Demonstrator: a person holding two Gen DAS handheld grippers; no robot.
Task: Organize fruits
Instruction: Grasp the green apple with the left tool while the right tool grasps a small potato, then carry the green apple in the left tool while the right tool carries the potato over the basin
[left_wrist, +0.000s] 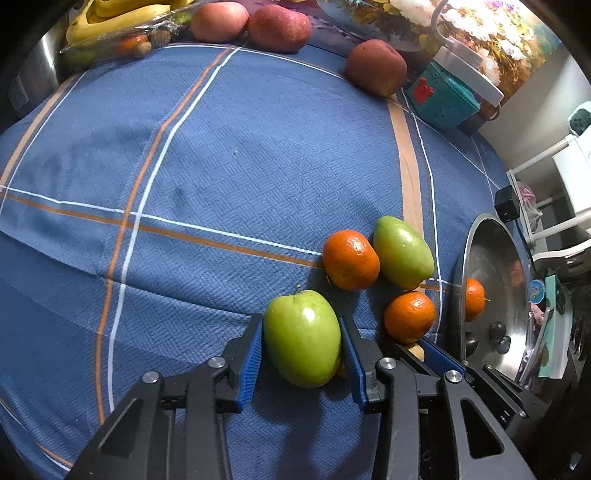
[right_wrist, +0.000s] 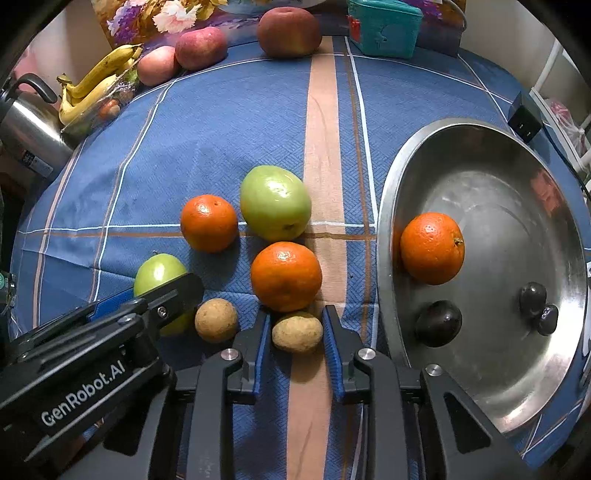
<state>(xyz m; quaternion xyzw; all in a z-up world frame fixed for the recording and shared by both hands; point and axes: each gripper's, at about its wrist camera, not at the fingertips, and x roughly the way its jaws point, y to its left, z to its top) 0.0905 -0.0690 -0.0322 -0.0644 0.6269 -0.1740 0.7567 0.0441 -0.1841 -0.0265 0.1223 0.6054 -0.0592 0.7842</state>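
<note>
- The left gripper (left_wrist: 301, 341) points steeply down at the blue plaid tablecloth (left_wrist: 207, 155), its two blue-padded fingers (left_wrist: 252, 354) standing on either side of a green apple (left_wrist: 303, 338).
- Both pads sit against the apple's flanks, so the left tongs are clamped on it; the apple rests on the cloth.
- In the right wrist view, the same gripper (right_wrist: 162, 295) reaches in from the lower left, its black body covering part of that apple (right_wrist: 157, 273).
- The right gripper (right_wrist: 297, 332) also aims steeply downward, with its fingers (right_wrist: 334, 347) to either side of a small tan fruit (right_wrist: 297, 331).
- Its pads lie close against the tan fruit's sides; the right tongs look closed on it, and the fruit sits on the cloth's tan stripe.
- A second tan fruit (right_wrist: 216, 319) lies just left of it, between the two grippers.
- An orange (right_wrist: 286, 276) sits directly beyond the held tan fruit, touching it or nearly so.
- Further out are a second green apple (right_wrist: 275, 202) and another orange (right_wrist: 209, 223), side by side.
- To the right is a metal bowl (right_wrist: 491, 373), holding one orange (right_wrist: 432, 248) and three dark fruits (right_wrist: 438, 323).
- Red apples (right_wrist: 201, 48) and bananas (right_wrist: 92, 86) lie along the far edge.
</note>
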